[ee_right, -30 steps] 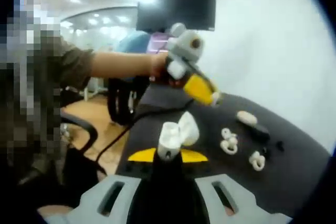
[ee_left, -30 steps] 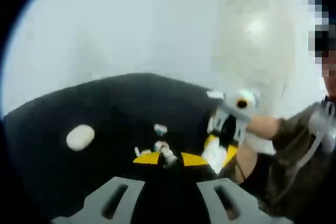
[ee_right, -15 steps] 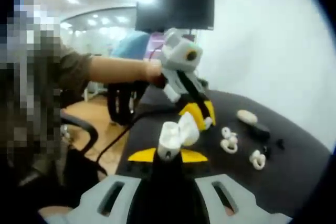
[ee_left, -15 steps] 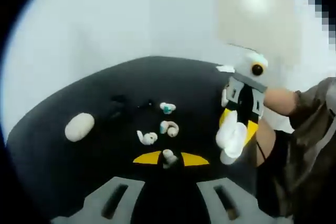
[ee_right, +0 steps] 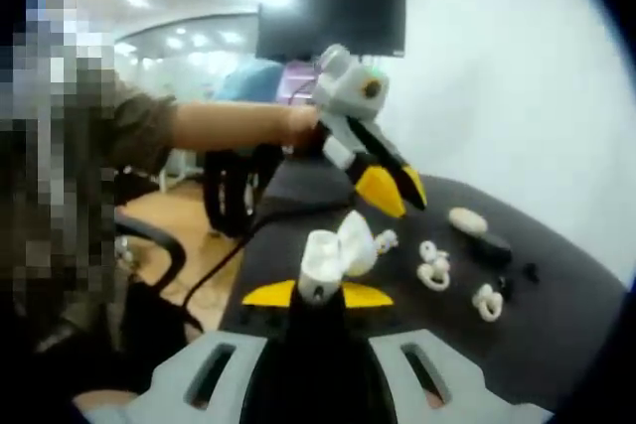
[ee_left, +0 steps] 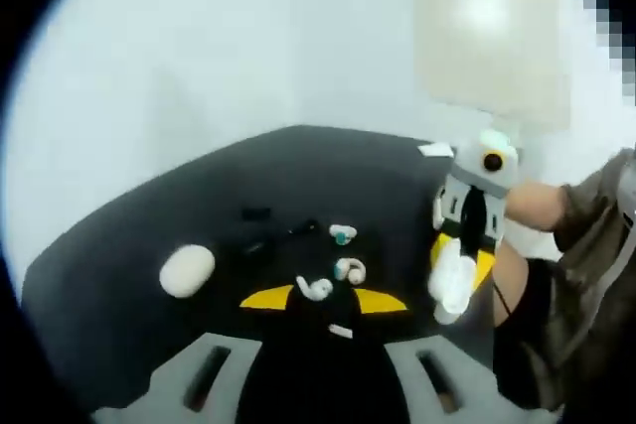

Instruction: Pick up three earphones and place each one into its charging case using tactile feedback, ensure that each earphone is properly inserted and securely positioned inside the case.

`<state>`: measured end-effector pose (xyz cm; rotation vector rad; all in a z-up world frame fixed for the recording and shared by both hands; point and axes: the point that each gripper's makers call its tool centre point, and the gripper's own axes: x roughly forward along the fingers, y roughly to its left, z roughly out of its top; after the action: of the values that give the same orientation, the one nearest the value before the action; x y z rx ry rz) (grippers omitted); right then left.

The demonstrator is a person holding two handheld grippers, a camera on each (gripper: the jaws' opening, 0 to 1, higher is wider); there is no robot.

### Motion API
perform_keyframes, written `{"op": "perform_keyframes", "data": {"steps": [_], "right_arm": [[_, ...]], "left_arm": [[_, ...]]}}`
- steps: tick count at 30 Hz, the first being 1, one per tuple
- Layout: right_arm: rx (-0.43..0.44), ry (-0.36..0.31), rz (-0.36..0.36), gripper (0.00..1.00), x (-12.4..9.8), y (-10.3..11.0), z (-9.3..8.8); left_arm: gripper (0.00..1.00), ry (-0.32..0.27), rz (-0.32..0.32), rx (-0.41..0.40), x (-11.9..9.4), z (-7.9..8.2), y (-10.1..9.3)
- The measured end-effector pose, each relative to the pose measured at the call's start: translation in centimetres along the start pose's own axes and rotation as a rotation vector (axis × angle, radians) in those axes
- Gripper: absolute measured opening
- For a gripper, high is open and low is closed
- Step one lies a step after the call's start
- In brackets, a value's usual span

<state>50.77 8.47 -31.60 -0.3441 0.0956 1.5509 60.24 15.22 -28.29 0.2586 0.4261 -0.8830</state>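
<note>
Right gripper clamps open case; earphones beyond.

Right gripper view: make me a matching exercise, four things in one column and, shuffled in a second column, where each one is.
Things:
1. open case
2. closed case
3. screen
4. left gripper

Places:
A. up at the back of the room
B. lying on the black table
C. clamped in the right gripper
D. in the air over the table

Pairs: 1-C, 2-B, 3-A, 4-D
</note>
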Motion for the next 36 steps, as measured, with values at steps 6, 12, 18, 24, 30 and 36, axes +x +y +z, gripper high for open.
{"op": "perform_keyframes", "data": {"steps": [6, 12, 18, 24, 30, 36], "right_arm": [[0.001, 0.0, 0.0, 0.17, 0.0, 0.0, 0.0], [0.0, 0.0, -0.001, 0.17, 0.0, 0.0, 0.0], [-0.001, -0.001, 0.001, 0.17, 0.0, 0.0, 0.0], [-0.006, 0.0, -0.001, 0.17, 0.1, 0.0, 0.0], [-0.021, -0.004, 0.009, 0.17, 0.2, 0.2, 0.1], [-0.05, -0.004, 0.005, 0.17, 0.3, 0.4, 0.2]], "left_arm": [[0.17, 0.012, -0.005, 0.03, 0.9, -0.8, -0.5], [0.18, 0.007, -0.029, 0.038, 0.2, -0.9, -1.4], [0.17, -0.034, -0.014, 0.103, -1.6, -2.7, -3.6], [0.18, -0.076, -0.212, 0.063, -2.5, -3.1, -8.2], [0.28, -0.069, -0.274, 0.066, -0.5, -3.5, -9.1], [0.18, -0.099, -0.348, 0.145, 1.2, -2.7, -11.1]]}}
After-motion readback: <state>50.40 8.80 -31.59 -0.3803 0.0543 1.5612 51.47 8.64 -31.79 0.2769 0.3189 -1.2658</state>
